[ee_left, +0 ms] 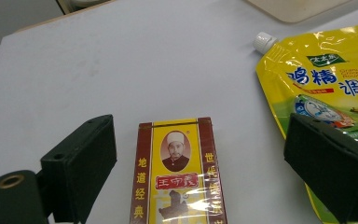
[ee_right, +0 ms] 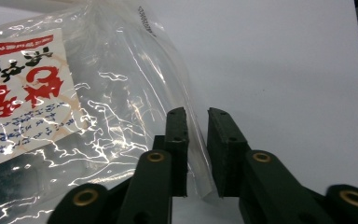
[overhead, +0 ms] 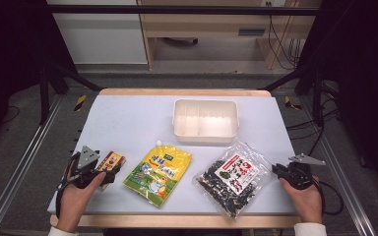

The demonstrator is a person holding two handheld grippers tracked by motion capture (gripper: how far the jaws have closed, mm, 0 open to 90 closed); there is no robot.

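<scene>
A small red-and-yellow box (ee_left: 177, 172) with a portrait on it lies flat between the wide-apart jaws of my left gripper (ee_left: 203, 127), touching neither. From above, the left gripper (overhead: 98, 169) sits over the box (overhead: 112, 161) at the table's front left. A clear bag (overhead: 234, 179) of dark dried pieces with a red-and-white label lies at the front right. My right gripper (overhead: 275, 169) is at its right corner. The right gripper (ee_right: 196, 112) has its jaws close together with a narrow gap, and the bag's (ee_right: 121, 93) clear edge runs through that gap.
A yellow spouted pouch (overhead: 157, 174) lies between the box and the bag, close to my left gripper's right jaw. A white two-compartment container (overhead: 205, 135) stands behind it mid-table. The table (overhead: 128, 118) is pale, with a wooden front edge.
</scene>
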